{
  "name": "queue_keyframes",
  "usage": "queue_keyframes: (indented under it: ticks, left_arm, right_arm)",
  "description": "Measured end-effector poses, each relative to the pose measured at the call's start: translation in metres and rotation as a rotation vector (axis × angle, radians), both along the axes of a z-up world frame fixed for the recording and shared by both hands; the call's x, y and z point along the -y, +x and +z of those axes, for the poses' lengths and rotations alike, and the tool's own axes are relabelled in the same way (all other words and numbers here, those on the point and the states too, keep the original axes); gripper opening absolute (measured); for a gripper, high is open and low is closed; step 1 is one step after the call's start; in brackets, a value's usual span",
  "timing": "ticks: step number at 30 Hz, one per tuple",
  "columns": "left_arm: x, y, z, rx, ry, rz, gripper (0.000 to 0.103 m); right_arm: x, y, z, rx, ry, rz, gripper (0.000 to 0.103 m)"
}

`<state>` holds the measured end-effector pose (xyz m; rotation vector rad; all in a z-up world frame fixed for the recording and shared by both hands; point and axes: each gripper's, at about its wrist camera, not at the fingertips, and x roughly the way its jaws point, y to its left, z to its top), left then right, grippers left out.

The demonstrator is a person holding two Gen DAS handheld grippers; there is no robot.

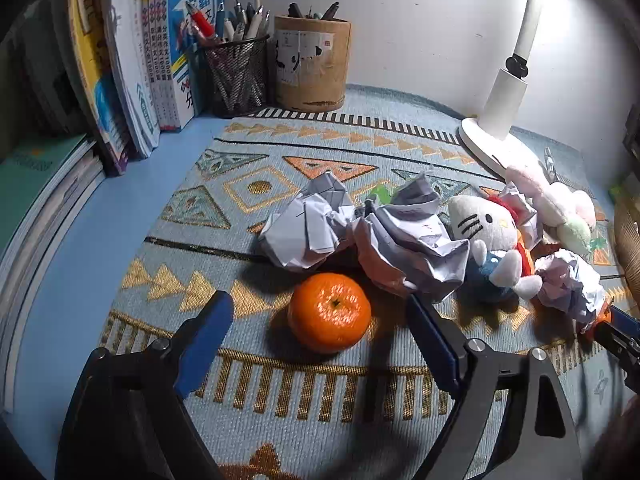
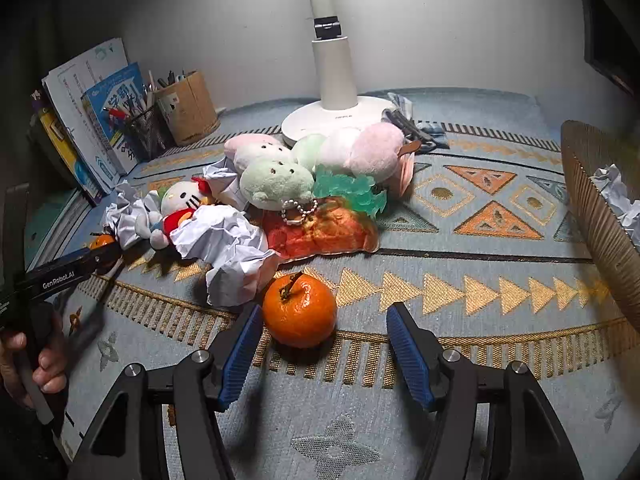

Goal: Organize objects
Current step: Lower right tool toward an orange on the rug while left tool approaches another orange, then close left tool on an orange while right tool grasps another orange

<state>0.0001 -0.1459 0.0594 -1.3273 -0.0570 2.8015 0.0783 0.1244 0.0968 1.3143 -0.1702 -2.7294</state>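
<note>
Two mandarins lie on the patterned mat (image 1: pixel 280 408) that covers the bench, one in front of each pair of tongs. The left tongs (image 1: pixel 320 320) are released, their pads either side of the near mandarin (image 1: pixel 329 312) but clear of it, lined up for a pinch. The right tongs (image 2: pixel 324 344) are likewise released: their left pad sits just beside the stemmed mandarin (image 2: pixel 299 310), the right pad apart. Crumpled paper (image 1: pixel 360 232) and a Hello Kitty plush (image 1: pixel 486 232) clutter the middle; a ribbed basket (image 2: pixel 600 216) at far right already holds paper wads, probably the bin for rubbish.

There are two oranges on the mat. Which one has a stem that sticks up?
The orange between the right tool's fingers has a raised brown stem. The orange before the left tool shows only a flat dark calyx.
</note>
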Motion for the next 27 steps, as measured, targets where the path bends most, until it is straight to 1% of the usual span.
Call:
queue_keyframes:
  ticks: [2,3,4,5,6,7,8,9,13,15,17,19,21,24,25,27]
  left_arm:
    - [-0.004,-0.004,-0.002,0.0,0.001,-0.019,0.067]
    - [-0.005,-0.006,-0.004,0.01,-0.003,-0.024,0.063]
    - [-0.005,-0.008,-0.007,0.024,-0.015,-0.023,0.055]
    - [-0.006,-0.007,-0.006,0.013,-0.025,-0.019,0.052]
    - [-0.006,-0.007,-0.005,0.01,-0.016,-0.027,0.051]
    - [-0.006,-0.007,-0.006,0.011,-0.01,-0.028,0.047]
    - [-0.005,-0.007,-0.006,0.009,-0.016,-0.022,0.04]
    - [-0.005,-0.006,-0.006,0.005,-0.022,-0.018,0.036]
    - [-0.004,0.002,-0.004,-0.013,0.011,-0.047,0.035]
    - [-0.007,0.014,0.001,-0.017,0.055,-0.082,0.035]
    - [-0.017,0.03,0.008,-0.03,0.083,-0.118,0.035]
    - [-0.035,0.045,0.017,-0.059,0.11,-0.169,0.035]
    - [-0.061,0.057,0.023,-0.074,0.161,-0.237,0.035]
    - [-0.108,0.069,0.027,-0.08,0.206,-0.349,0.035]
    - [-0.125,0.07,0.025,-0.066,0.215,-0.397,0.035]
    - [-0.155,0.071,0.019,-0.053,0.19,-0.461,0.035]
  right_arm:
    - [0.006,-0.001,-0.002,0.012,0.015,0.019,0.063]
    - [0.009,-0.001,-0.001,0.007,0.033,0.023,0.063]
    - [0.013,-0.001,-0.001,-0.001,0.047,0.028,0.063]
    - [0.016,-0.001,0.0,-0.006,0.058,0.031,0.059]
    - [0.018,-0.002,-0.001,-0.005,0.069,0.034,0.056]
    - [0.021,-0.004,-0.003,0.003,0.077,0.039,0.048]
    - [0.022,-0.007,-0.005,0.017,0.08,0.046,0.039]
    - [0.023,-0.008,-0.007,0.023,0.084,0.048,0.039]
    - [0.02,-0.003,-0.001,-0.017,0.062,0.052,0.038]
    - [0.01,0.005,0.004,-0.033,0.033,0.036,0.038]
    - [-0.002,0.015,0.01,-0.057,0.02,0.022,0.038]
    - [-0.014,0.023,0.015,-0.075,0.039,0.009,0.038]
    - [-0.024,0.026,0.018,-0.078,0.059,-0.007,0.038]
    - [-0.036,0.026,0.017,-0.055,0.039,-0.002,0.038]
    - [-0.039,0.027,0.015,-0.047,0.037,0.0,0.038]
    - [-0.043,0.028,0.012,-0.034,0.044,0.004,0.038]
